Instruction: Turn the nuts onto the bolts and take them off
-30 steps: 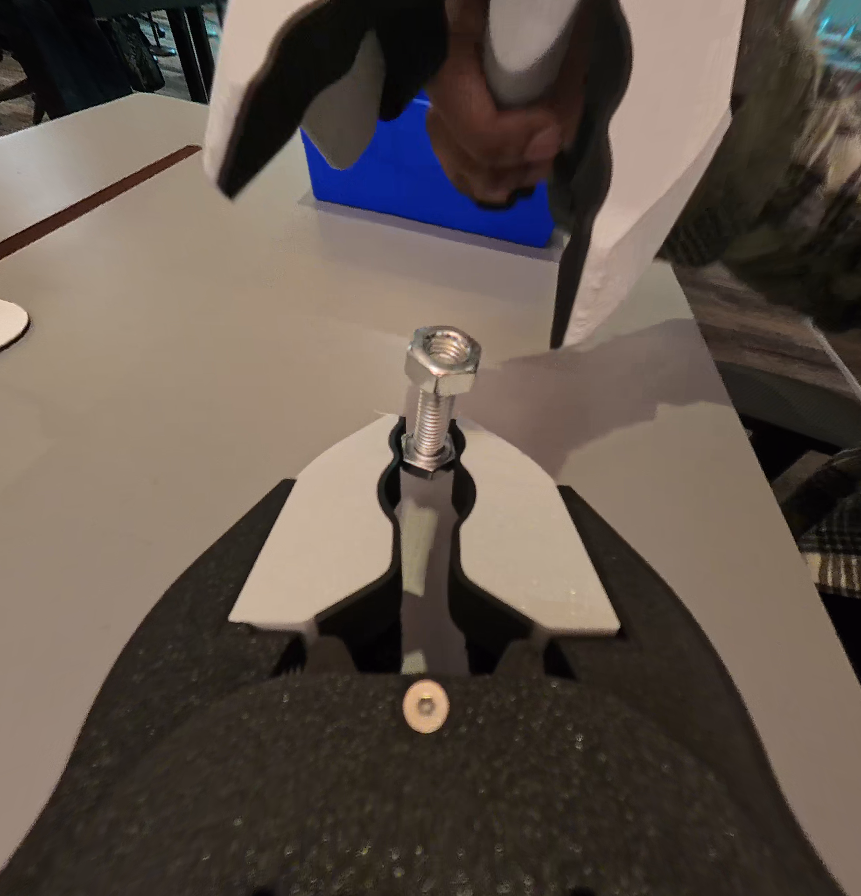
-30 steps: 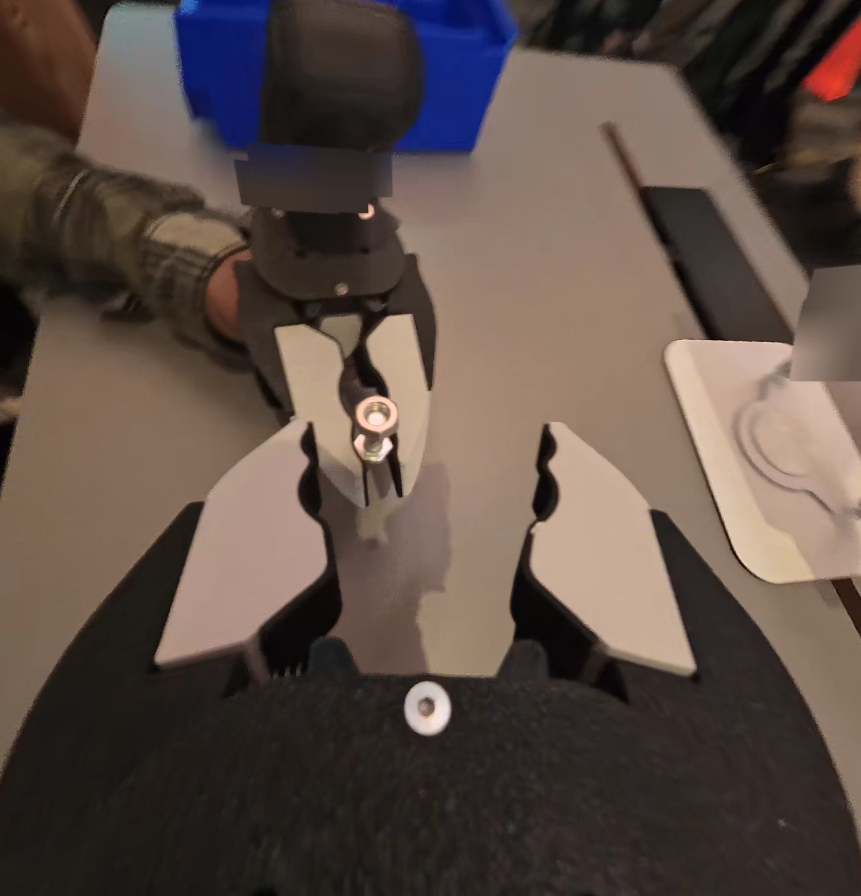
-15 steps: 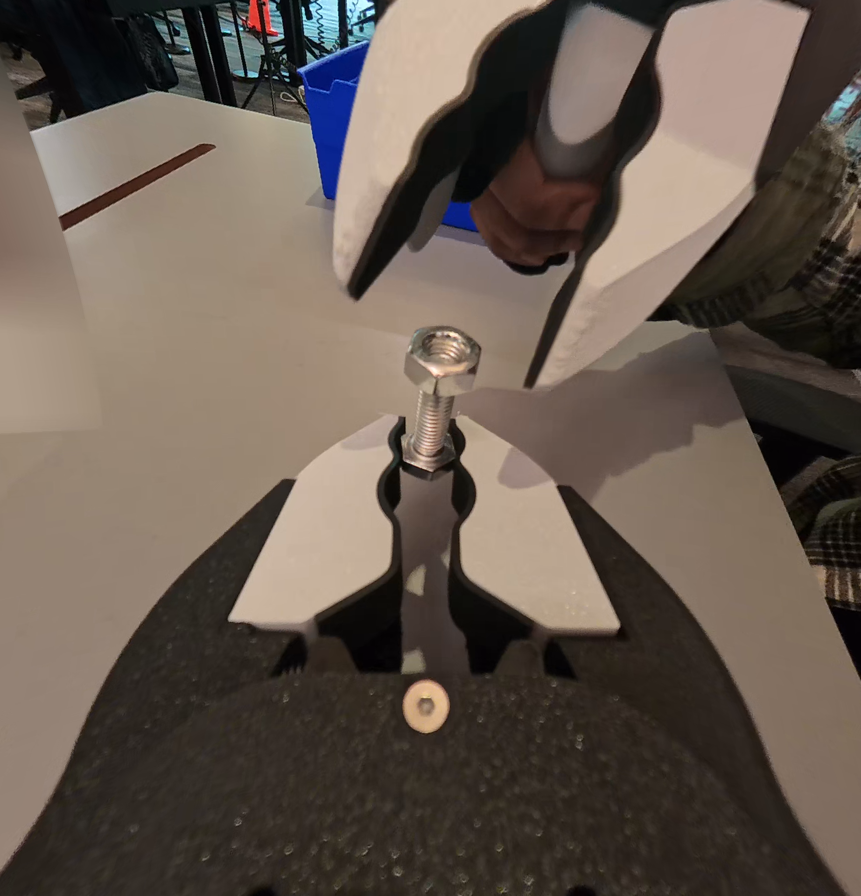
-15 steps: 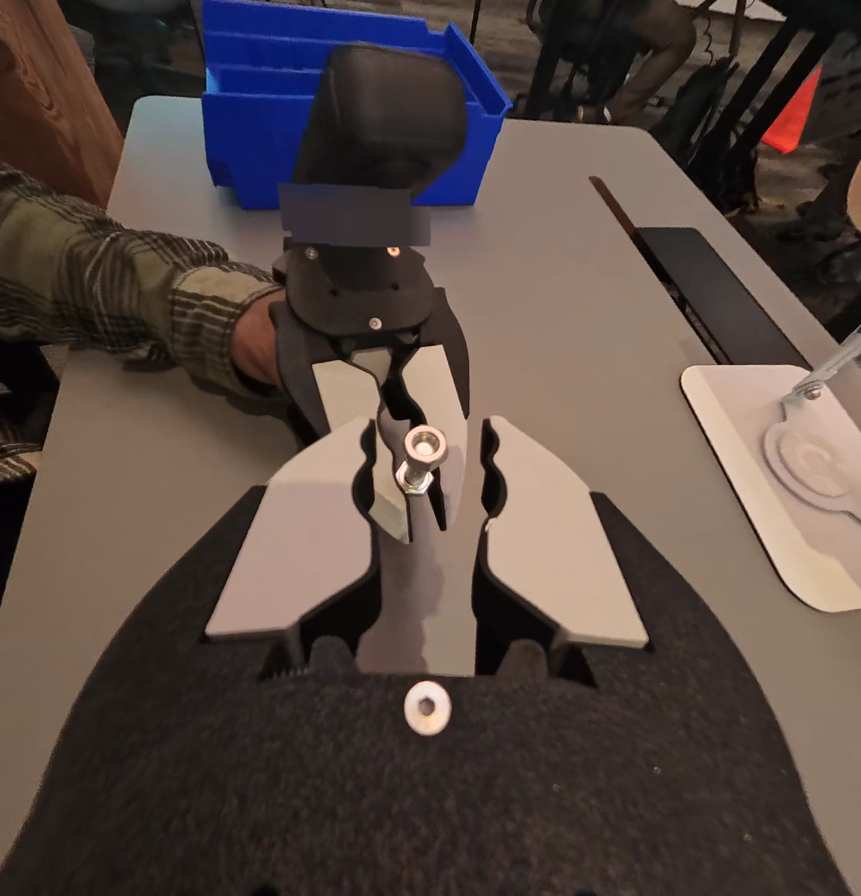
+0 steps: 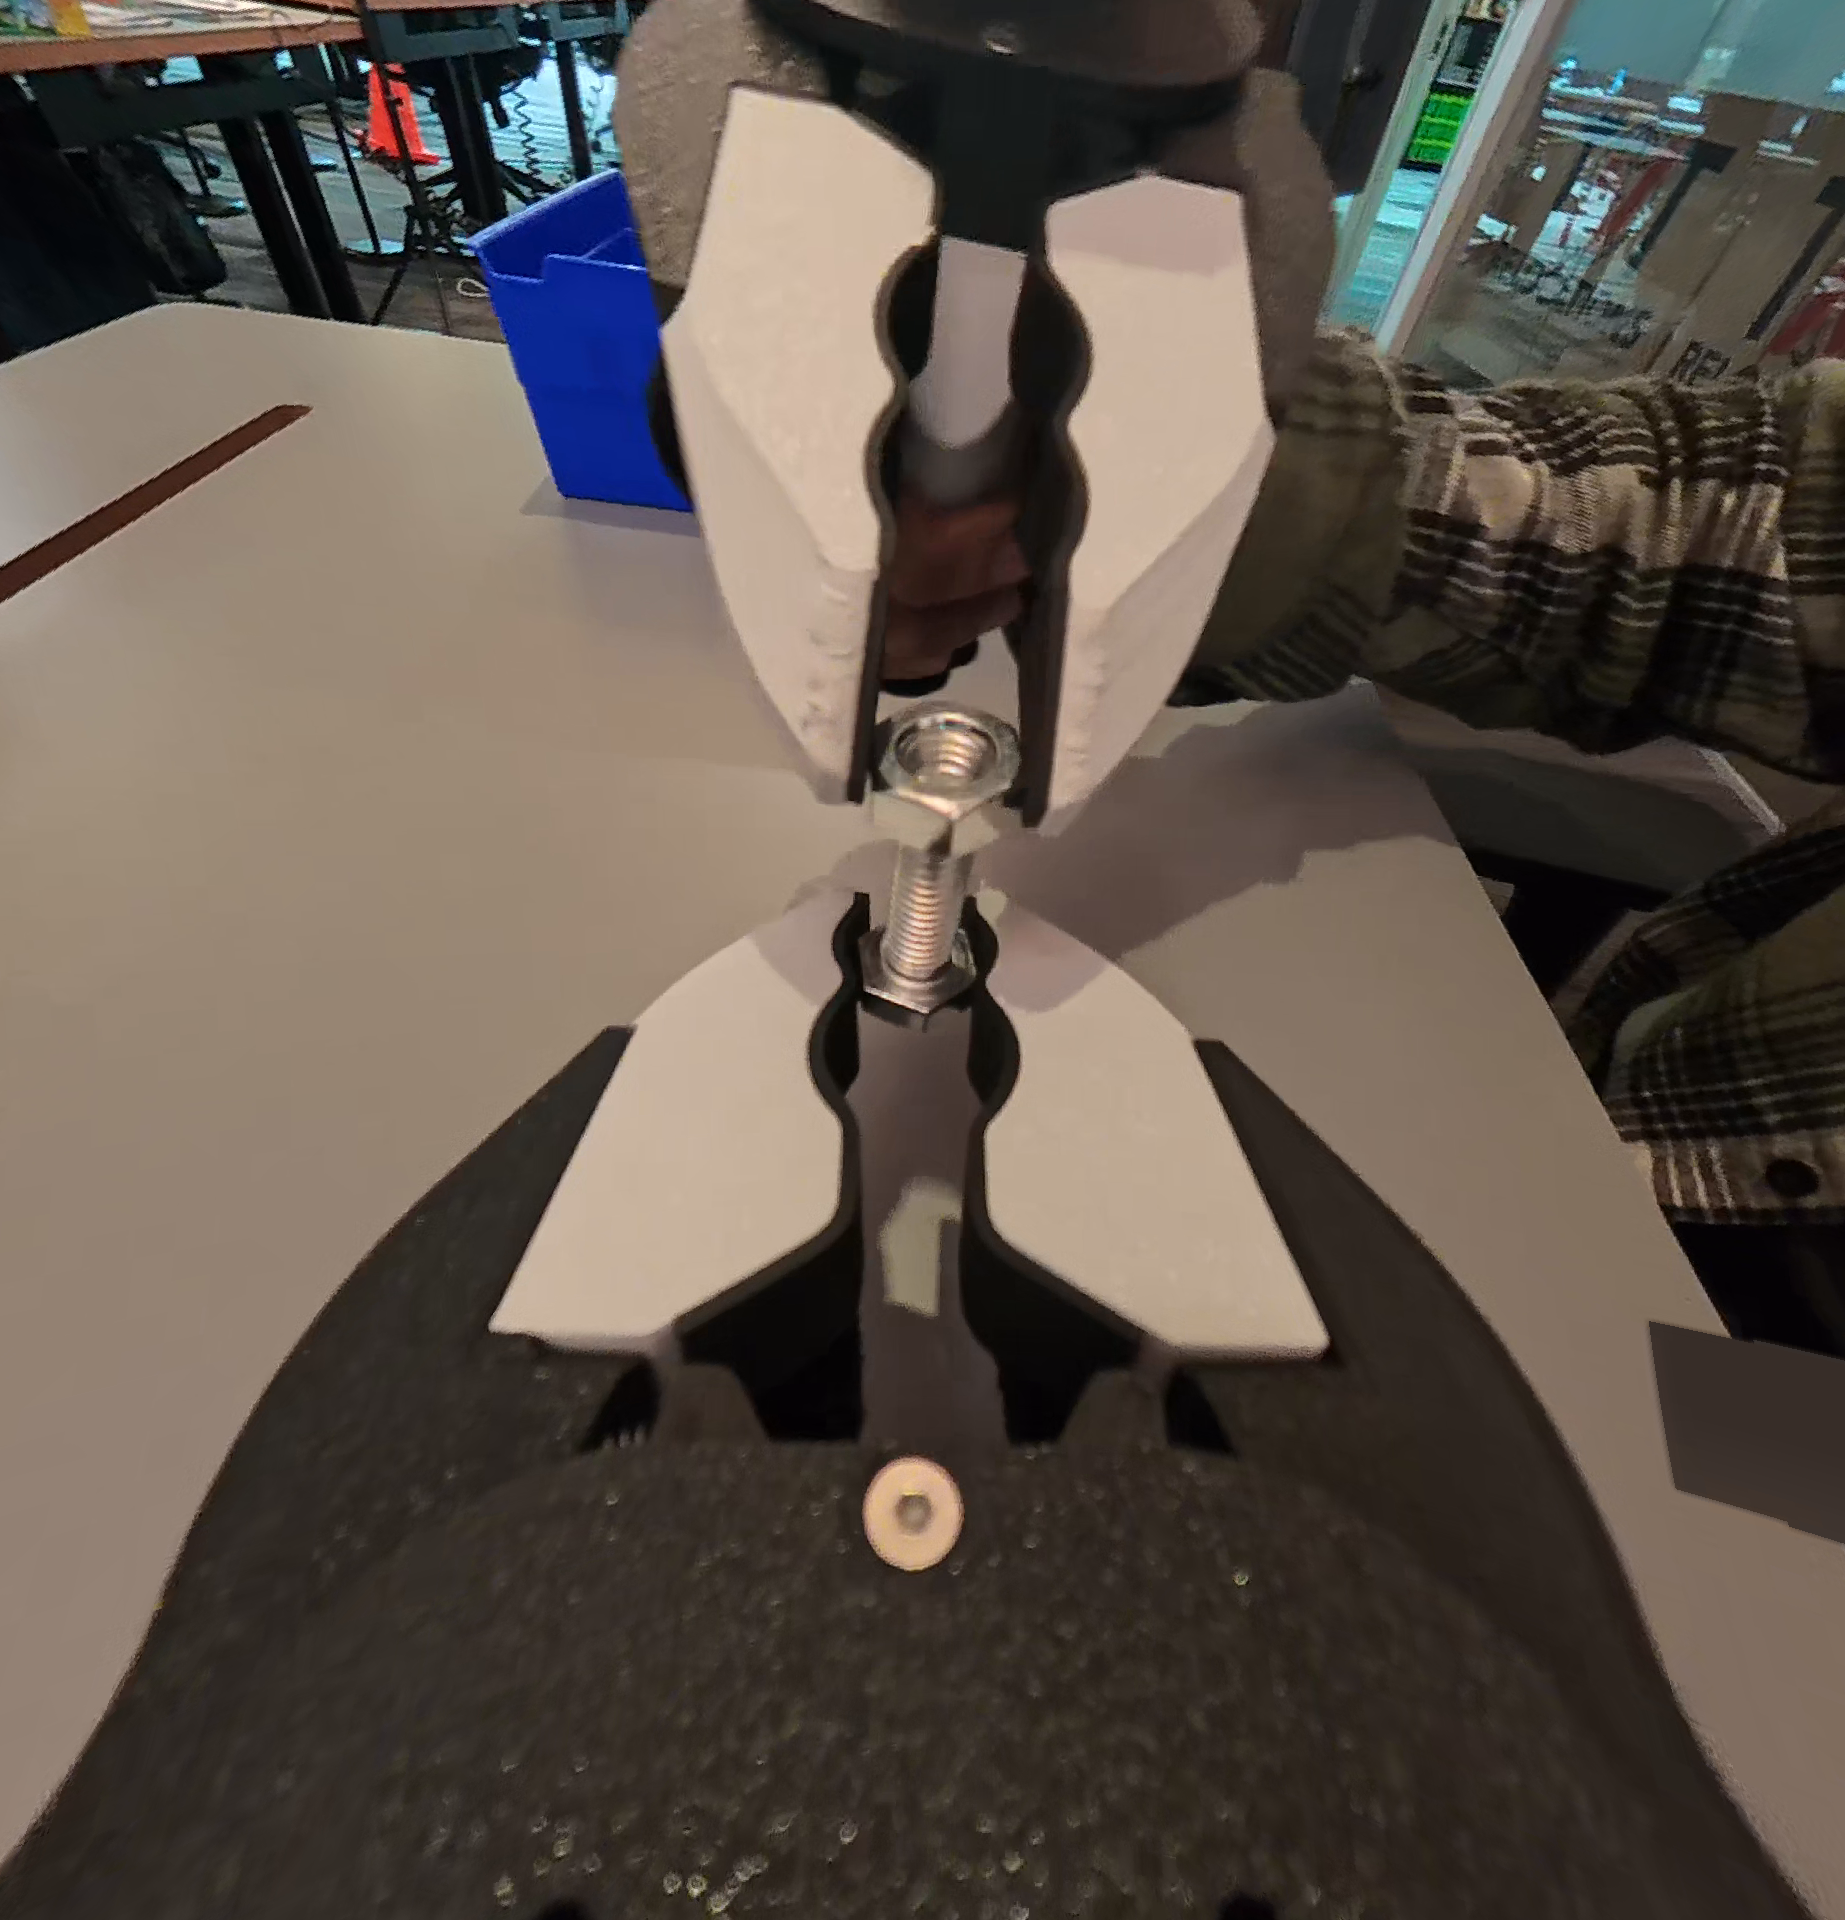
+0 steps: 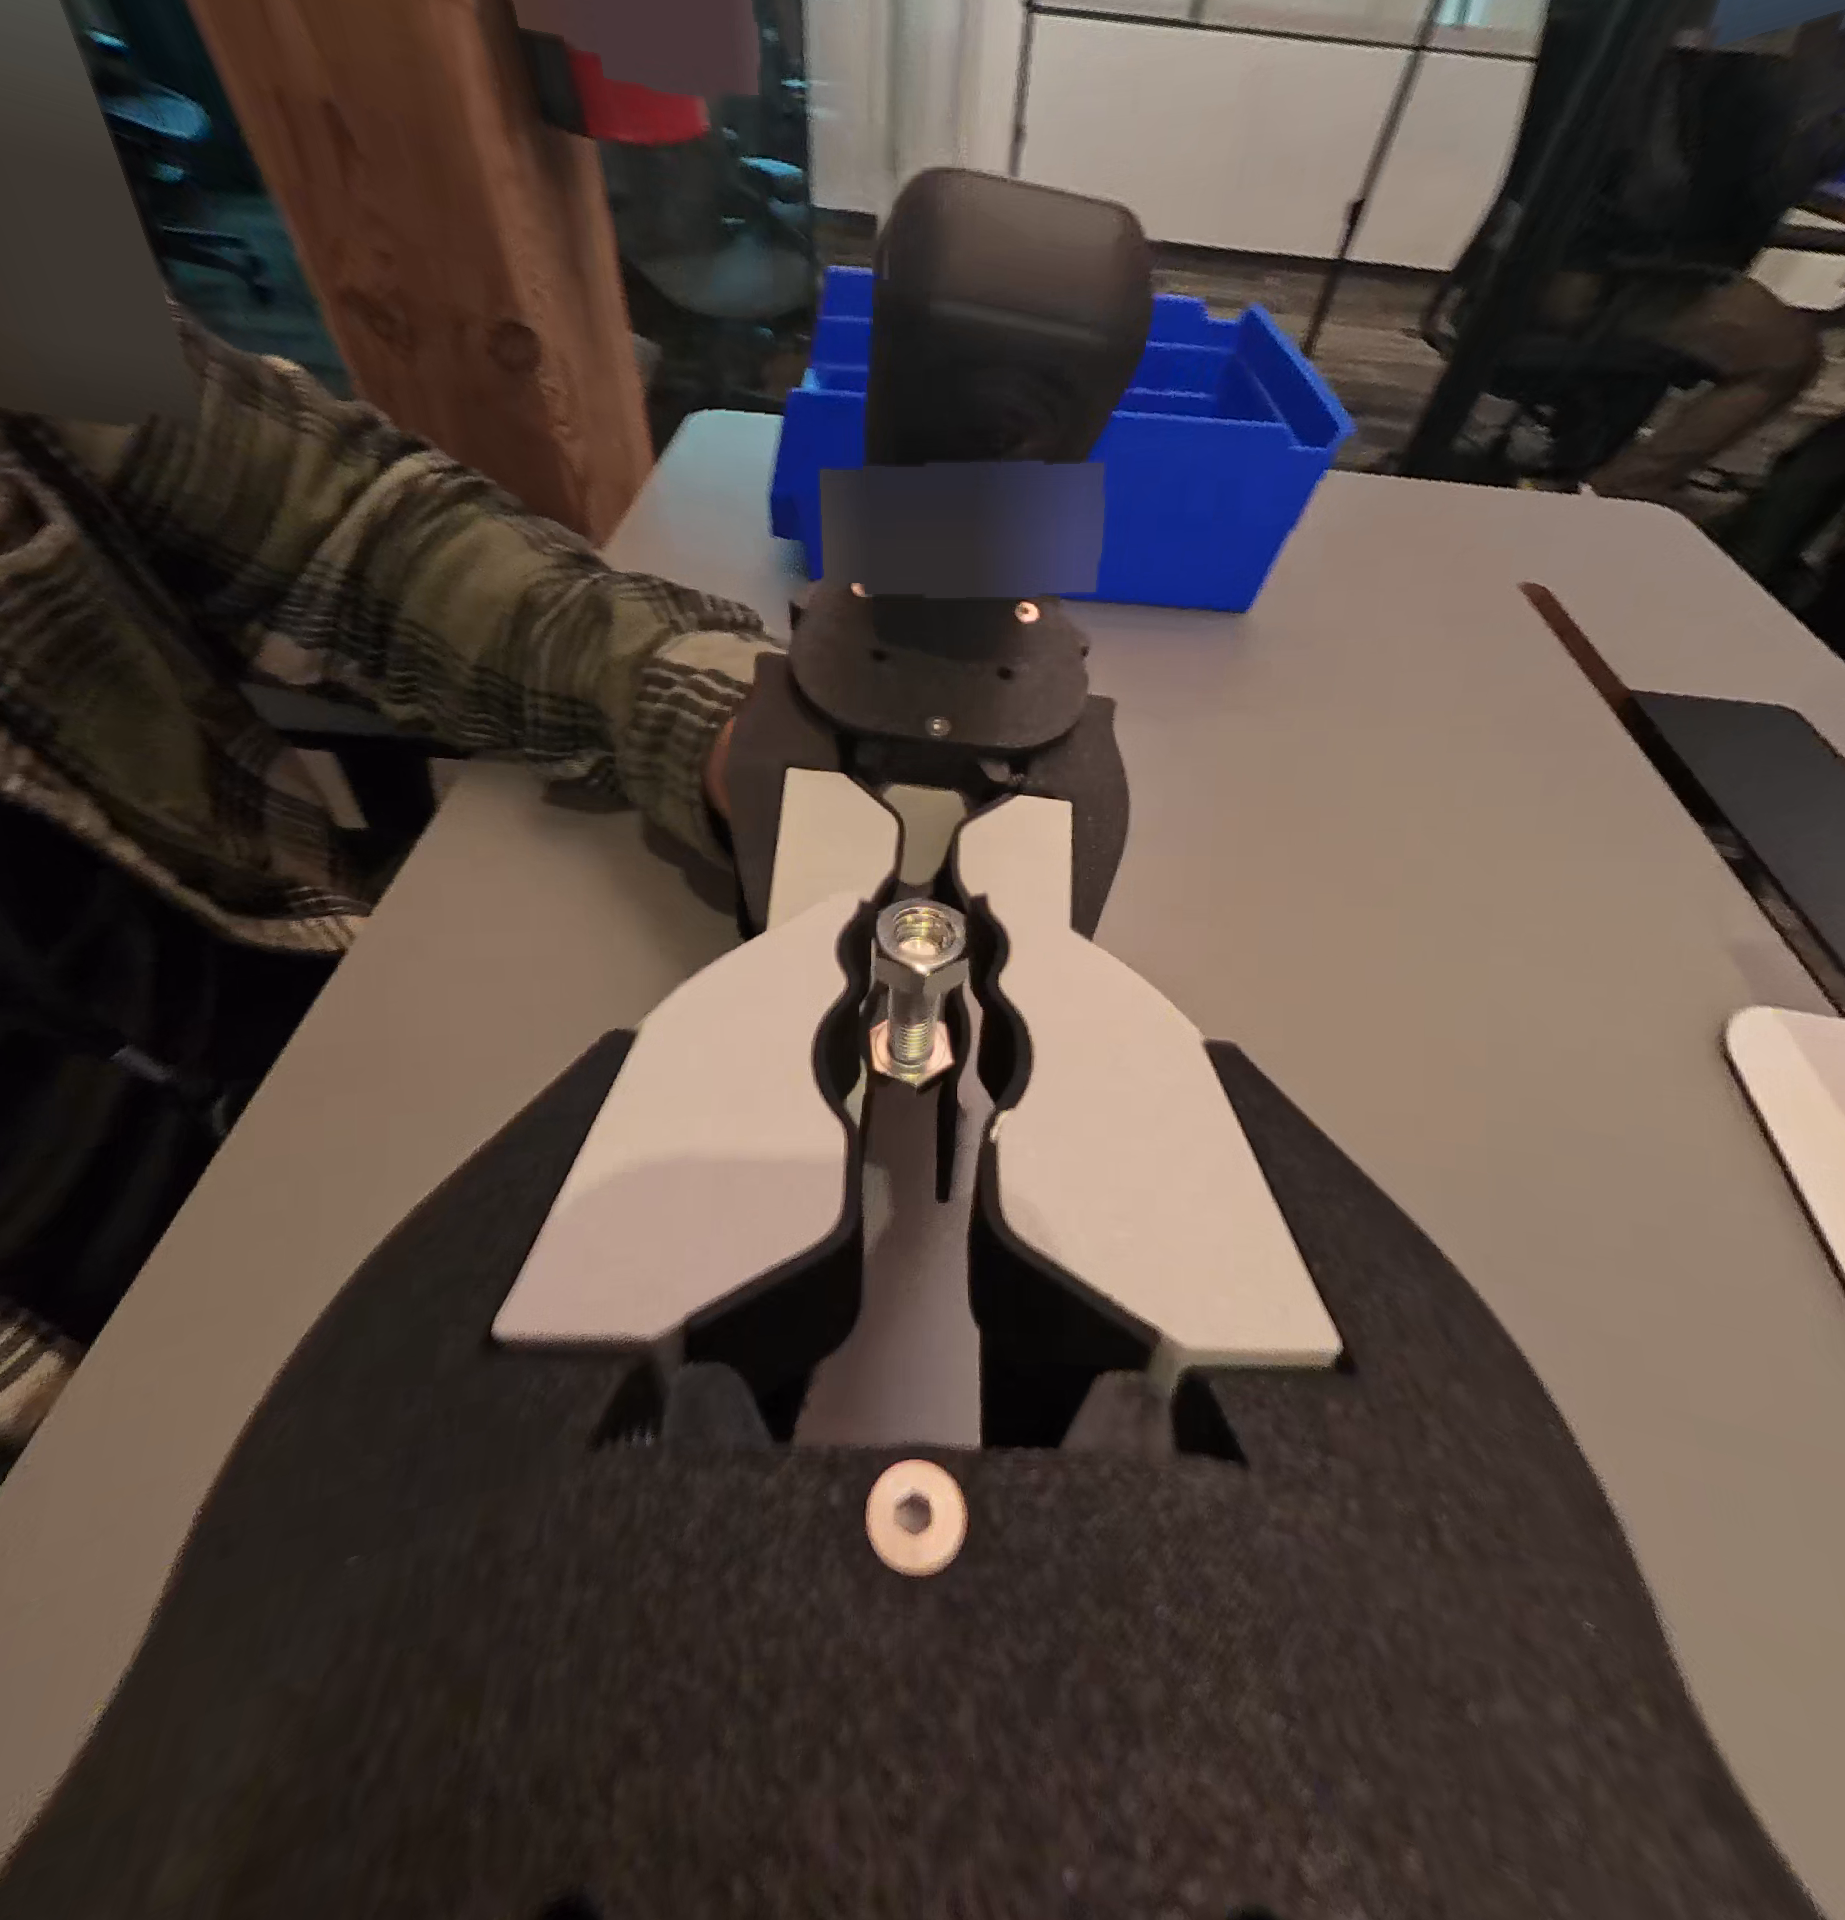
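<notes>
above the grey table point(image 5: 378, 727), the right claw point(image 5: 944, 800) has come in and closed on the nut point(image 5: 947, 774); the left claw point(image 5: 913, 961) stays clenched on the bolt point(image 5: 923, 925), so turning can likely begin.

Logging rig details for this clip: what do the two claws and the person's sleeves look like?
Both claws, left claw and right claw, match: two flat pale grey fingers with black wavy inner edges, on a rough black body with one silver screw. A black camera housing tops the left one. The sleeves are olive plaid flannel. No cables show.
</notes>
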A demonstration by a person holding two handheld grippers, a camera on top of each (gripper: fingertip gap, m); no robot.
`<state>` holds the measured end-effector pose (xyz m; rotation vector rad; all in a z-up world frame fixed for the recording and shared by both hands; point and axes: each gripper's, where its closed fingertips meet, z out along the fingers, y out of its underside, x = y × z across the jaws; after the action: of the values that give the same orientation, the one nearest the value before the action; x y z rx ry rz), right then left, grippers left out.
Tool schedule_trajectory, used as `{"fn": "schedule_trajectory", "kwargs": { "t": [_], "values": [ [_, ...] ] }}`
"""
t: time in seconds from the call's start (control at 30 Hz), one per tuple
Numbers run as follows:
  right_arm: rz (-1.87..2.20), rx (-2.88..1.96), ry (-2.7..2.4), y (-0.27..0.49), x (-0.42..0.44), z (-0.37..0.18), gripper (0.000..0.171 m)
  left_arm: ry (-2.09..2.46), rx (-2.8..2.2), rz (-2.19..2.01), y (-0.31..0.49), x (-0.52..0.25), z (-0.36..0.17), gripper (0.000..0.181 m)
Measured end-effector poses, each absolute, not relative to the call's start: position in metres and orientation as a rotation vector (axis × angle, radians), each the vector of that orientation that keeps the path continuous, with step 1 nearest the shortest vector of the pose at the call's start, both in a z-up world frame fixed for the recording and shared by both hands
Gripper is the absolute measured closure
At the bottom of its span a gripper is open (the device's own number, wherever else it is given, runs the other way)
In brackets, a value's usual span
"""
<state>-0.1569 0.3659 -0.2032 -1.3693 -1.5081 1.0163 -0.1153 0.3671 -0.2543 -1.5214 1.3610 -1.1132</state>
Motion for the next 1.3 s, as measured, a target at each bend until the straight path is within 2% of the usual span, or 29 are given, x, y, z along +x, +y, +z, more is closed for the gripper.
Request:
{"fn": "schedule_trajectory", "kwargs": {
  "t": [0.33, 0.47, 0.53, 0.63, 0.77, 0.97, 1.3],
  "values": [
    [1.085, -1.292, -1.6, 0.362, -0.154, -0.204, 0.153, 1.393, -1.497, -1.105, 0.363, -0.113, -0.255, 0.165],
    [1.061, -1.35, -1.528, 0.367, -0.152, -0.206, 0.131, 1.379, -1.518, -1.087, 0.367, -0.113, -0.256, 0.165],
    [1.027, -1.42, -1.407, 0.376, -0.149, -0.204, 0.106, 1.368, -1.532, -1.065, 0.37, -0.115, -0.257, 0.165],
    [0.903, -1.505, -1.214, 0.393, -0.144, -0.207, 0.08, 1.355, -1.543, -1.039, 0.374, -0.116, -0.258, 0.165],
    [0.808, -1.506, -1.109, 0.403, -0.138, -0.206, 0.076, 1.365, -1.526, -1.04, 0.371, -0.115, -0.256, 0.165],
    [0.865, -1.517, -1.073, 0.407, -0.127, -0.202, 0.084, 1.371, -1.516, -1.035, 0.37, -0.114, -0.256, 0.165],
    [0.812, -1.503, -1.152, 0.406, -0.129, -0.204, 0.087, 1.375, -1.51, -1.031, 0.37, -0.114, -0.256, 0.165]
  ]
}}
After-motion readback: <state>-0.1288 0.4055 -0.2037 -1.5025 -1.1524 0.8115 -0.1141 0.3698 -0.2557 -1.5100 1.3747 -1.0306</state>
